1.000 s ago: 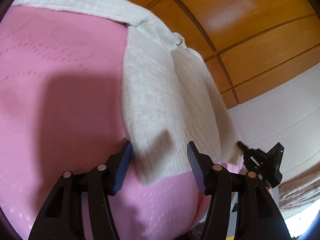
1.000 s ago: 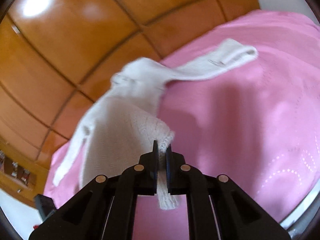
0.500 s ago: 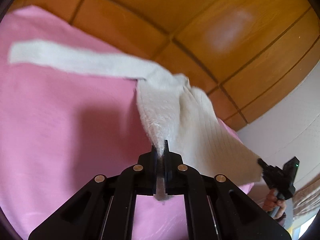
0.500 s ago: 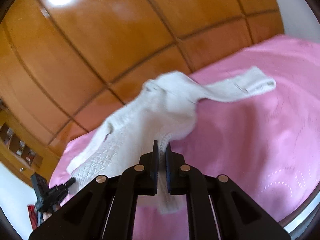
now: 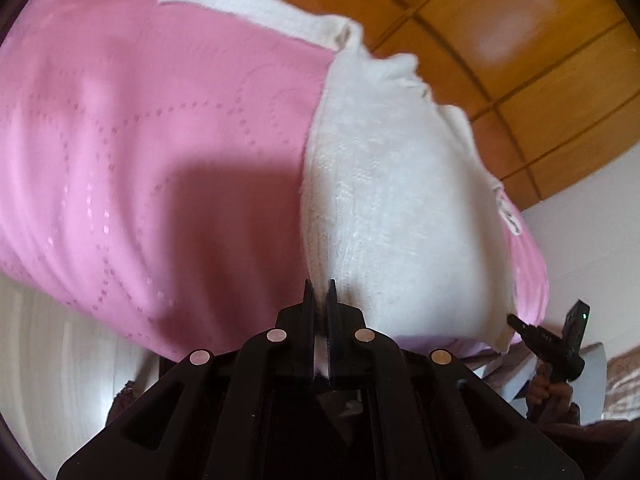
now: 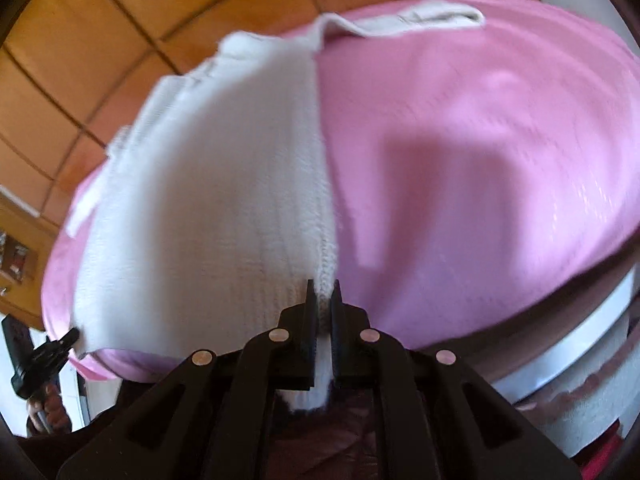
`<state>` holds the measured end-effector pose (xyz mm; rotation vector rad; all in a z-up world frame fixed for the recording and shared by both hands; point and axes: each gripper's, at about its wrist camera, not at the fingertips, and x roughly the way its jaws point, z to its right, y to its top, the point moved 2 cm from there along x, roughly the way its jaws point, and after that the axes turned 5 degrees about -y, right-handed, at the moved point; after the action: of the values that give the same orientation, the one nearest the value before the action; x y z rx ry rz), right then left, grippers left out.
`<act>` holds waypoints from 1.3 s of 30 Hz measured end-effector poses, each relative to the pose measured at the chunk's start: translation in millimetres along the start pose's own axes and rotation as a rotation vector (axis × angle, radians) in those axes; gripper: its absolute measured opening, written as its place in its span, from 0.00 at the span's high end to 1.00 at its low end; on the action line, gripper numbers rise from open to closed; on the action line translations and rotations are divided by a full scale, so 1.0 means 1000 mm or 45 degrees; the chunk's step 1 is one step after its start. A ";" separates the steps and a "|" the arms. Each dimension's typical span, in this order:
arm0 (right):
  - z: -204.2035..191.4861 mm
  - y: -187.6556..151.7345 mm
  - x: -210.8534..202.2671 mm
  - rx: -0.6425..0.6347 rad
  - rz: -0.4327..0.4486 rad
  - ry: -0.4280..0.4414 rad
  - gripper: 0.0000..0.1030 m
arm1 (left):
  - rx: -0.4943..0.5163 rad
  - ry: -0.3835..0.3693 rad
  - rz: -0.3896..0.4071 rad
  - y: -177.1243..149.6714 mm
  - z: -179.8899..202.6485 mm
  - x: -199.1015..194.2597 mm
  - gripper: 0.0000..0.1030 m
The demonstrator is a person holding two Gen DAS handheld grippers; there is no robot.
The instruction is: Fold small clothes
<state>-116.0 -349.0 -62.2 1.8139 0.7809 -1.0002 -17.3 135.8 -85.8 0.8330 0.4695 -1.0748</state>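
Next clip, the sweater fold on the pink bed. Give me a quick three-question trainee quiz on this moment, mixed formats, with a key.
1. True or false: the left gripper is open and clear of the white knit sweater.
2. Multiple choice: the sweater lies on A) a bare wooden table, B) a pink bedspread, C) a grey carpet.
3. Fill in: one sleeve stretches away flat across the ______.

Key:
1. False. Its jaws are shut on the sweater's near edge, as is the right gripper on the other bottom corner.
2. B
3. bedspread
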 end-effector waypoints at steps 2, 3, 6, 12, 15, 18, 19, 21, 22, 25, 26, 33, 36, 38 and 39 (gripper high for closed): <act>-0.004 0.009 -0.002 -0.020 0.020 0.014 0.91 | 0.006 0.023 -0.004 0.010 0.000 0.001 0.96; -0.007 0.013 -0.006 -0.034 0.057 -0.010 0.83 | 0.015 0.072 0.031 0.019 -0.001 -0.003 0.85; -0.021 0.029 -0.021 -0.053 0.188 -0.056 0.47 | -0.032 0.149 0.173 0.050 -0.010 -0.016 0.42; -0.090 0.039 0.001 -0.207 0.213 0.063 0.42 | -0.271 0.340 0.405 0.110 -0.074 -0.042 0.40; -0.135 0.038 0.023 -0.308 0.178 0.146 0.42 | -0.354 0.385 0.479 0.142 -0.097 -0.050 0.40; -0.175 0.032 0.043 -0.393 0.150 0.213 0.41 | -0.418 0.359 0.529 0.175 -0.123 -0.057 0.39; -0.188 0.030 0.049 -0.422 0.139 0.232 0.41 | -0.439 0.353 0.540 0.185 -0.128 -0.057 0.39; -0.205 0.026 0.058 -0.464 0.127 0.240 0.40 | -0.483 0.300 0.547 0.208 -0.138 -0.054 0.39; -0.213 0.024 0.061 -0.484 0.125 0.240 0.40 | -0.503 0.260 0.538 0.219 -0.144 -0.051 0.39; -0.223 0.024 0.071 -0.483 0.097 0.241 0.38 | -0.576 0.143 0.521 0.249 -0.157 -0.040 0.39; -0.225 0.024 0.074 -0.475 0.089 0.234 0.36 | -0.588 0.078 0.487 0.259 -0.161 -0.033 0.44; -0.224 0.026 0.085 -0.451 0.060 0.195 0.34 | -0.483 0.186 0.464 0.287 -0.154 -0.022 0.95; -0.225 0.026 0.087 -0.453 0.062 0.192 0.31 | -0.396 0.245 0.660 0.292 -0.137 -0.070 0.95; -0.227 0.025 0.088 -0.464 0.071 0.189 0.29 | -0.353 0.316 0.790 0.288 -0.136 -0.113 0.95; -0.228 0.024 0.089 -0.470 0.077 0.187 0.28 | -0.332 0.383 0.833 0.286 -0.142 -0.132 0.95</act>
<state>16.9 -141.8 -68.2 1.5899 0.9274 -0.6388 192.5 387.4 22.6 0.8342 0.5244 -0.2783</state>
